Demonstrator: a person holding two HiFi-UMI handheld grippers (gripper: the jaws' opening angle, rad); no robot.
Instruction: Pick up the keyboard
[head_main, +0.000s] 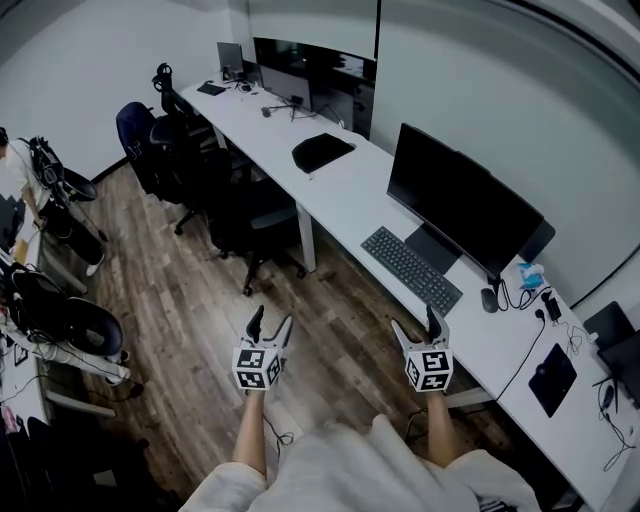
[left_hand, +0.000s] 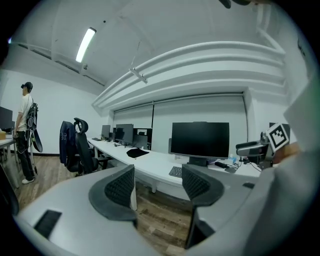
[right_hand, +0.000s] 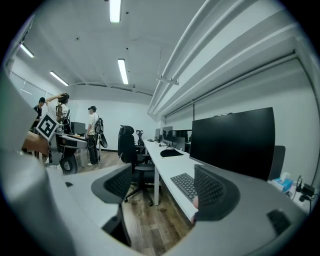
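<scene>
A dark grey keyboard (head_main: 411, 269) lies on the long white desk (head_main: 340, 195) in front of a large black monitor (head_main: 462, 203). The right gripper view shows the keyboard (right_hand: 185, 184) just beyond the right jaw. In the left gripper view only a corner of the keyboard (left_hand: 176, 172) shows under the monitor. My left gripper (head_main: 269, 327) hangs open over the wooden floor, well short of the desk. My right gripper (head_main: 415, 327) is open too, near the desk's front edge below the keyboard. Nothing is between either pair of jaws.
A black mouse (head_main: 488, 300), cables and a blue pack (head_main: 529, 274) lie right of the keyboard. A black pad (head_main: 322, 152) and more monitors (head_main: 300, 75) sit farther along the desk. Black office chairs (head_main: 240, 215) stand left of it. People (right_hand: 92, 135) stand at the far left.
</scene>
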